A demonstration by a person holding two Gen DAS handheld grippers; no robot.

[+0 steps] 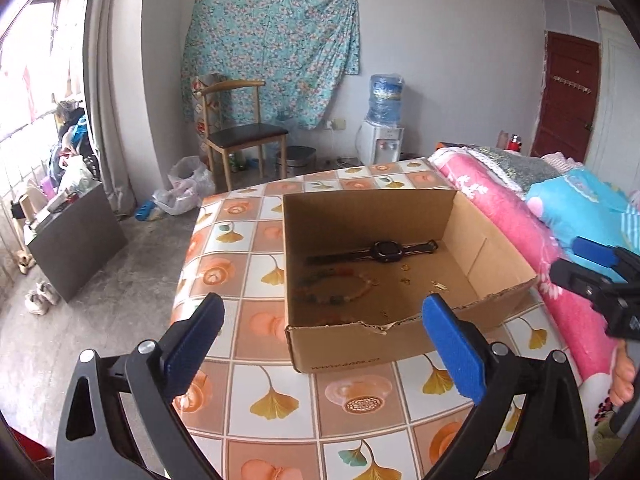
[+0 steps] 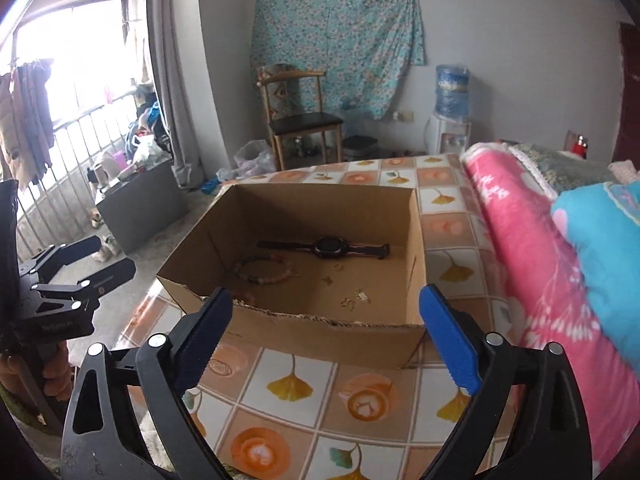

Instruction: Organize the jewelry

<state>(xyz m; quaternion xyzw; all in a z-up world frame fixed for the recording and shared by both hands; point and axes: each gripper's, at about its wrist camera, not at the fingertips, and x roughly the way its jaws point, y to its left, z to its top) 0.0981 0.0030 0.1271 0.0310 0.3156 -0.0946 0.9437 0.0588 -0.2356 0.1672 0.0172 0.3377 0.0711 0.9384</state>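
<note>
Both wide open and holding nothing, left gripper (image 1: 322, 354) and right gripper (image 2: 326, 344) above the box (image 2: 308, 340) with watch (image 2: 326, 247) and bracelet (image 2: 262, 270) inside, probably done or looking for more.

A: What carries everything?

B: A table (image 1: 256, 364) under a tiled cloth printed with ginkgo leaves and orange medallions.

A: And directly on it?

B: An open cardboard box (image 1: 384, 344) with torn front rim. A rolled pink blanket (image 1: 516, 224) lies along the table's right edge, just beside the box.
</note>
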